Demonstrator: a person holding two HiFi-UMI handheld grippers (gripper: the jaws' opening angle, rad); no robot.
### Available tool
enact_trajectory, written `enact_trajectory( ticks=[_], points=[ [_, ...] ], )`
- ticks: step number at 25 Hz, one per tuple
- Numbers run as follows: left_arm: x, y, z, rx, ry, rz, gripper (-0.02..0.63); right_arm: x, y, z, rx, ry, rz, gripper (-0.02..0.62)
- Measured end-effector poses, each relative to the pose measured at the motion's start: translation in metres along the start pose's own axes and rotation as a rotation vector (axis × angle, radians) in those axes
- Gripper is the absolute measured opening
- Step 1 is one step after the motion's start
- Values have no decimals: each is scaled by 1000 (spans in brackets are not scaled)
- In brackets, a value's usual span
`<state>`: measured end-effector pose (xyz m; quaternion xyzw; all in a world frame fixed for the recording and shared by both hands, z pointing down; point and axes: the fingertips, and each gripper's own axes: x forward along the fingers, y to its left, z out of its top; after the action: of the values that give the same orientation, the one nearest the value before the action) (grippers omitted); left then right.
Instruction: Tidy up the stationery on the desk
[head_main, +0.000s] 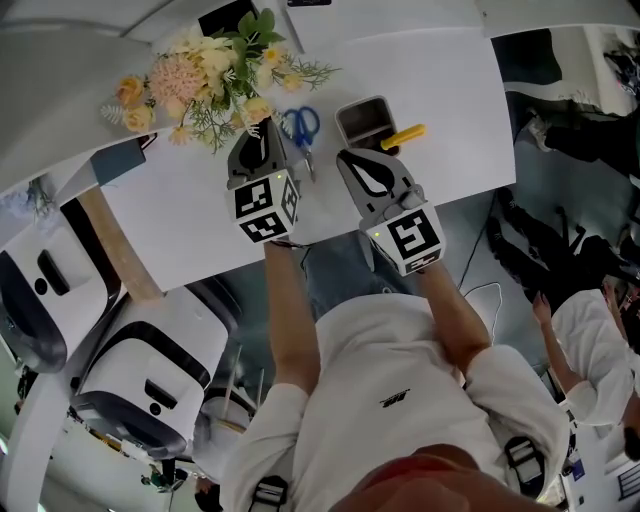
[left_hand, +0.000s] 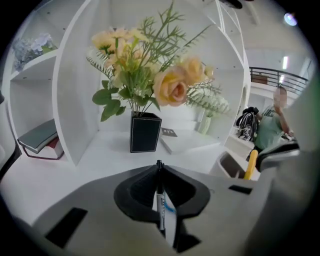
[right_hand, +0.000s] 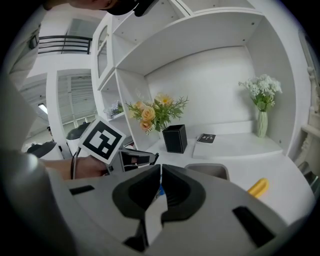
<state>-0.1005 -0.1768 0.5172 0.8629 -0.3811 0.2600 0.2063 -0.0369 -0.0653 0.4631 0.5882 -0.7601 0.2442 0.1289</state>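
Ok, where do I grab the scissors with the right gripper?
The scissors lie flat on the desk, so probably come straight down from above and grip across the narrow blades, just below the blue handles.

I hold two tongs, the left tongs (head_main: 262, 124) and the right tongs (head_main: 346, 156). I count one pen (left_hand: 160, 206). On the surface (head_main: 440, 80) are one pair of scissors (head_main: 300, 124), one grey holder (head_main: 362, 104) and one yellow tool (head_main: 403, 136). There are two vases, a black vase (left_hand: 145, 132) and a white vase (right_hand: 262, 124), each with one bunch of flowers. I see one small notebook (right_hand: 205, 138), two white chairs (head_main: 150, 370) and one other person (head_main: 600, 340).
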Motion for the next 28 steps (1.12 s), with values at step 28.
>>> enact_trajectory(
  ticks=[28],
  points=[
    [-2,-34,-13,77,27,15,0,-25,-32,-13,21,8,15,0]
  ],
)
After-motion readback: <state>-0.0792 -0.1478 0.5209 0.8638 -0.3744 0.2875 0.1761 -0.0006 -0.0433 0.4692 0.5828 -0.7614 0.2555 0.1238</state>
